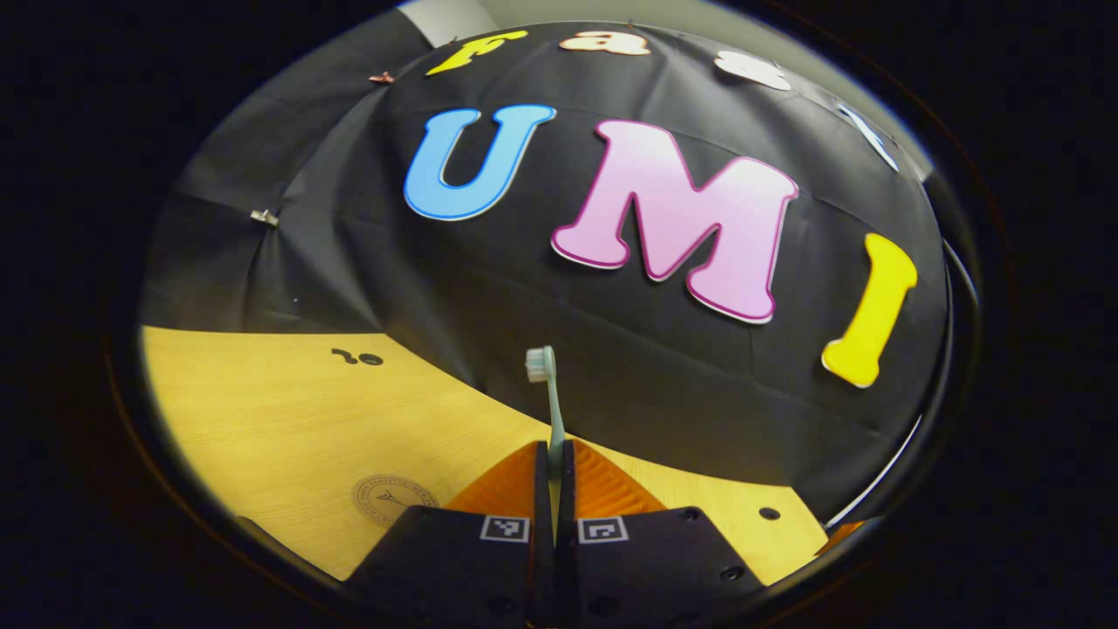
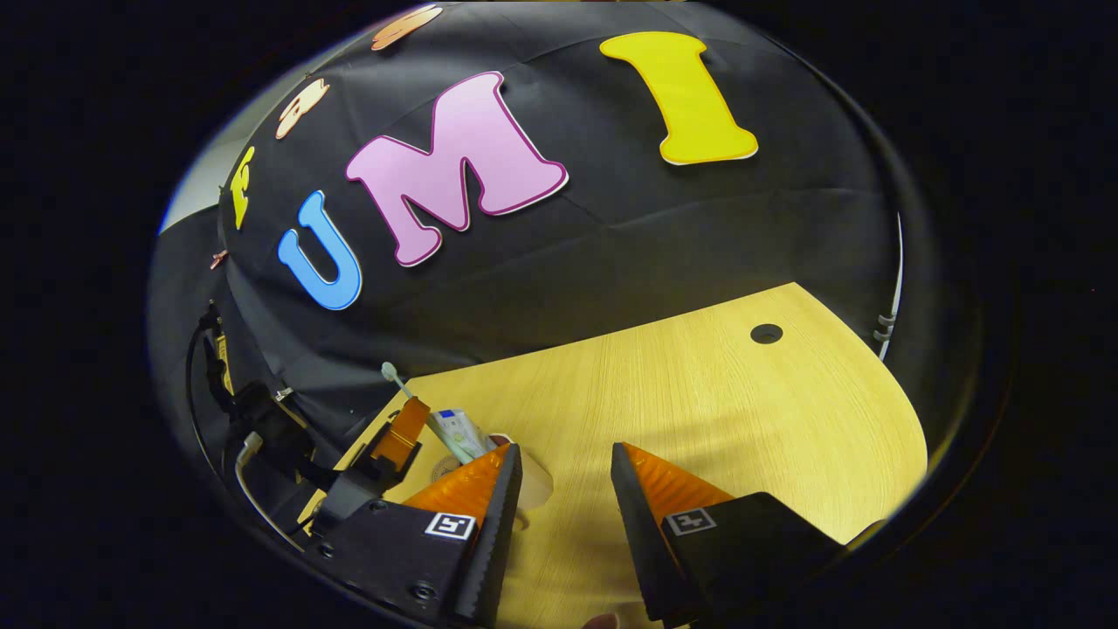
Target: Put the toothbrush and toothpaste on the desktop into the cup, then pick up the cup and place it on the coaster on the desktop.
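My left gripper (image 1: 554, 476) holds the toothbrush (image 1: 548, 402) upright, its jaws closed on the handle, the bristled head standing up against the black cloth wall (image 1: 664, 367) and the stem rising clear above the tabletop (image 1: 279, 419). Low in the left gripper view, a round coaster (image 1: 389, 498) lies flat on the wood, just left of my fingers and partly hidden behind them.

In the right gripper view, my right gripper (image 2: 566, 489) hangs over the tabletop (image 2: 699, 411) with its jaws open and nothing between them. Off to its left I see the left gripper (image 2: 403, 432) farther away, carrying the toothbrush (image 2: 395, 377) with the head tilted up. Just beside it stands the cup (image 2: 534, 482), pale and partly hidden behind my right gripper's left finger, with the toothpaste (image 2: 460, 432) already leaning inside it, its end poking out above the rim. I cannot tell from here whether the toothbrush's lower end has reached the cup
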Available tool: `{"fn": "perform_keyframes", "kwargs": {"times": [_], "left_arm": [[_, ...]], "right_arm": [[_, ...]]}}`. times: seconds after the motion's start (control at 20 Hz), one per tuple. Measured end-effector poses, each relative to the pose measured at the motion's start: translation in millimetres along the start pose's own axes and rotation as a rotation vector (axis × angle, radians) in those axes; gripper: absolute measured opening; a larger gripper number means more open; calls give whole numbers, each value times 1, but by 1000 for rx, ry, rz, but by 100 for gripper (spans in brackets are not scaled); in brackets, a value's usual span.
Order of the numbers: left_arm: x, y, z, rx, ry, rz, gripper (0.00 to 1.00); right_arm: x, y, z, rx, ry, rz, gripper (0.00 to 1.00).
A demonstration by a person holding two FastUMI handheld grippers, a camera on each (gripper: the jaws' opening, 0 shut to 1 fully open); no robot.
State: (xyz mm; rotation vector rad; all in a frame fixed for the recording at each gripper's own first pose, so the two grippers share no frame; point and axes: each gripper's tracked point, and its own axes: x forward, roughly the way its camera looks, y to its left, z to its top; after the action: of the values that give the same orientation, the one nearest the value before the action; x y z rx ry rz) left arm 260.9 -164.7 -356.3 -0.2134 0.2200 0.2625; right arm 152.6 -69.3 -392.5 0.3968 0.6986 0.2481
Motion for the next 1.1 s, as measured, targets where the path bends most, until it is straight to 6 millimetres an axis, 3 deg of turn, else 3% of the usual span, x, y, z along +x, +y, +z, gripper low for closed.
{"fn": "perform_keyframes", "kwargs": {"times": [0.35,0.4,0.45,0.55,0.85,1.0,1.1], "left_arm": [[-15,-10,-3,213,-75,-50,6],[-17,-12,-3,241,-91,-66,11],[-19,-14,-4,267,-108,-79,6],[-25,-15,-7,303,-134,-86,8],[-37,-6,-7,313,-157,-76,14],[-41,-2,-5,302,-151,-79,25],[-41,0,-2,305,-148,-75,26]], "right_arm": [[1,0,0,11,5,6,64],[1,0,0,7,6,4,64],[1,0,0,5,6,4,64],[0,0,0,2,3,2,64],[-3,5,1,7,-2,6,64],[-4,8,0,-2,-3,8,64],[-4,12,-1,-10,0,11,64]]}}
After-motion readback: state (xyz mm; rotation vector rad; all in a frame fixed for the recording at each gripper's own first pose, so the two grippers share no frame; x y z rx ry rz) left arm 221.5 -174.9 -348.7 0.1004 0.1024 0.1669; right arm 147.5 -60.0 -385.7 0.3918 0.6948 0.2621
